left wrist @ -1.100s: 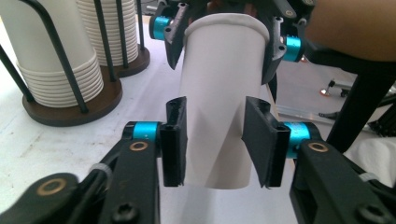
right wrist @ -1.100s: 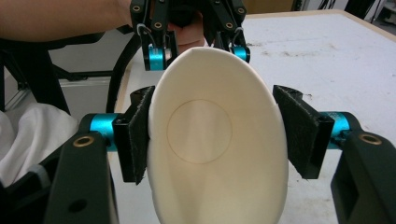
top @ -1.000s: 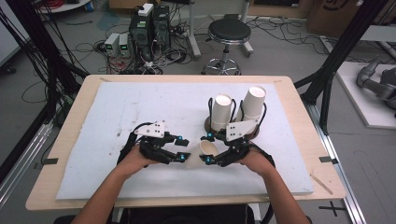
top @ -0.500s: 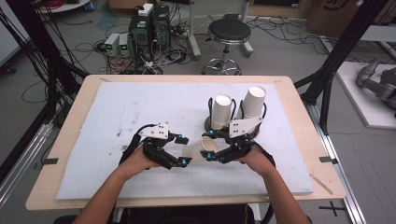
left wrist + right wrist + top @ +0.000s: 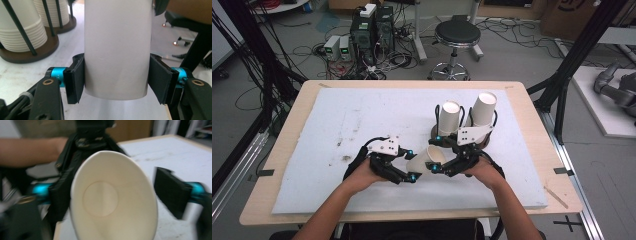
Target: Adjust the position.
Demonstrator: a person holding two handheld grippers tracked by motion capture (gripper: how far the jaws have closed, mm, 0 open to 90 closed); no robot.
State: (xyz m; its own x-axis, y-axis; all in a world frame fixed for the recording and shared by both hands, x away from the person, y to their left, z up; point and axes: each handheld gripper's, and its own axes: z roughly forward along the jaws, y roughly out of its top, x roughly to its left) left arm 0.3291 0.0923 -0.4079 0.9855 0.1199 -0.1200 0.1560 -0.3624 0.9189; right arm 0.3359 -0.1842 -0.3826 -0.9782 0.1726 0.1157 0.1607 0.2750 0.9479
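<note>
Left hand-held gripper (image 5: 411,165) now clamping paper cup (image 5: 427,159), earlier open

Overhead view; two close gripper views

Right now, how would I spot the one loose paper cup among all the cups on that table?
Find the white board covering the wooden table, then the two tall stacks of cups in black wire holders on its right half. In front of them, between the person's two hands, is the single white cup. Unlike the upright stacks, it lies tipped sideways, alone, between the jaws of the left gripper.
</note>
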